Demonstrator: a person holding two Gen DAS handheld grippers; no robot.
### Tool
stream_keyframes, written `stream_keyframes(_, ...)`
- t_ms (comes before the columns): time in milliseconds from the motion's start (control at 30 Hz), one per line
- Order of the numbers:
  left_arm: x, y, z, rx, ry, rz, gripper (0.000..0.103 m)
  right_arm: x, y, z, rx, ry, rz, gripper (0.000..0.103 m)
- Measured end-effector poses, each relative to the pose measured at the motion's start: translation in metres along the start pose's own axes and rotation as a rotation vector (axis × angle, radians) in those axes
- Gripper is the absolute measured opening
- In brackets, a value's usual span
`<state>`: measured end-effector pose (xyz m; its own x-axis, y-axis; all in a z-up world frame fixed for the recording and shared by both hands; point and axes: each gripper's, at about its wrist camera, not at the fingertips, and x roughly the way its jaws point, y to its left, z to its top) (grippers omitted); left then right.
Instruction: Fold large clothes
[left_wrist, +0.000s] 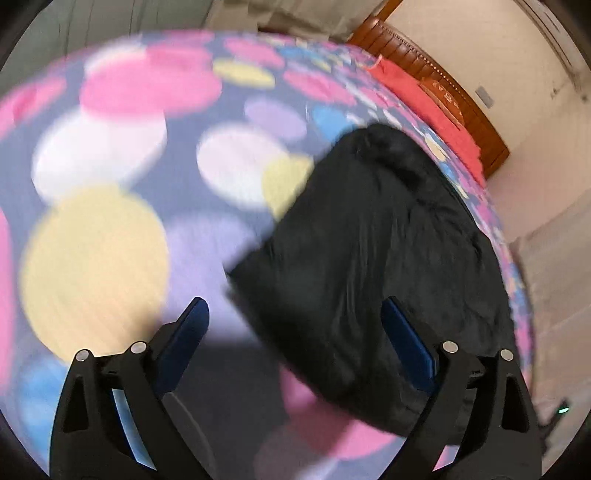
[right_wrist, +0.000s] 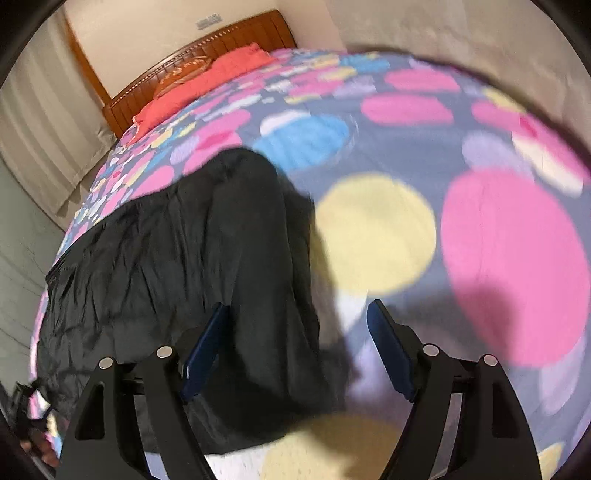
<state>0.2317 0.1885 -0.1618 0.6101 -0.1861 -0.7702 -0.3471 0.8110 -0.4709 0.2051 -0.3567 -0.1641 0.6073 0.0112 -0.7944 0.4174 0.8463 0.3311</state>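
Bedroom setup, basically. The bed took up most of both views, covered in a grey-blue bedspread with big pink, yellow, white, lilac and blue dots. At the far end there was a carved reddish-brown wooden headboard, with a coral-red pillow or blanket bunched up against it. Walls were plain cream, with a small grey plate on the one behind the headboard. Pale curtains hung down one side of the bed. Lighting was soft and indoor; most of it was motion-blurred.
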Motion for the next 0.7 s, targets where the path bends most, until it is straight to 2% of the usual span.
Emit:
stream_keyframes(67, 0.0, -0.002, -0.004, 0.008, -0.03, 0.003, 0.096, 0.003, -0.003, -0.006, 0.039, 0.011, 0.03, 0.079)
stream_keyframes(133, 0.005, -0.008, -0.003, 0.001, -0.025, -0.027, 0.096, 0.009, -0.004, -0.01, 0.086, 0.03, 0.066, 0.079)
stream_keyframes(200, 0.009, -0.012, -0.002, -0.02, -0.029, -0.016, 0.096, 0.013, -0.001, -0.012, 0.1, 0.016, 0.054, 0.081)
stream_keyframes(267, 0.013, -0.018, -0.003, -0.007, -0.035, 0.001, 0.073, 0.013, 0.006, -0.014, 0.083, 0.001, 0.039, 0.076)
stream_keyframes(300, 0.016, -0.02, -0.004, 0.011, -0.028, -0.008, 0.054, 0.013, 0.009, -0.016, 0.077, -0.006, 0.042, 0.067)
stream_keyframes(333, 0.015, -0.018, -0.005, 0.011, -0.026, -0.007, 0.048, 0.013, 0.012, -0.018, 0.08, -0.004, 0.063, 0.052)
stream_keyframes(400, 0.013, -0.02, -0.005, 0.008, -0.031, -0.03, 0.035, 0.011, 0.015, -0.02, 0.09, -0.017, 0.072, 0.043)
stream_keyframes(467, 0.008, -0.022, -0.005, 0.028, -0.041, -0.037, 0.029, 0.005, 0.014, -0.021, 0.096, -0.031, 0.096, 0.033)
stream_keyframes(533, 0.001, -0.024, -0.006, 0.042, -0.057, -0.05, 0.025, -0.001, 0.013, -0.022, 0.1, -0.04, 0.119, 0.029)
stream_keyframes(700, -0.022, -0.024, -0.01, 0.057, -0.083, -0.072, 0.022, -0.019, 0.012, -0.032, 0.096, -0.054, 0.14, 0.027)
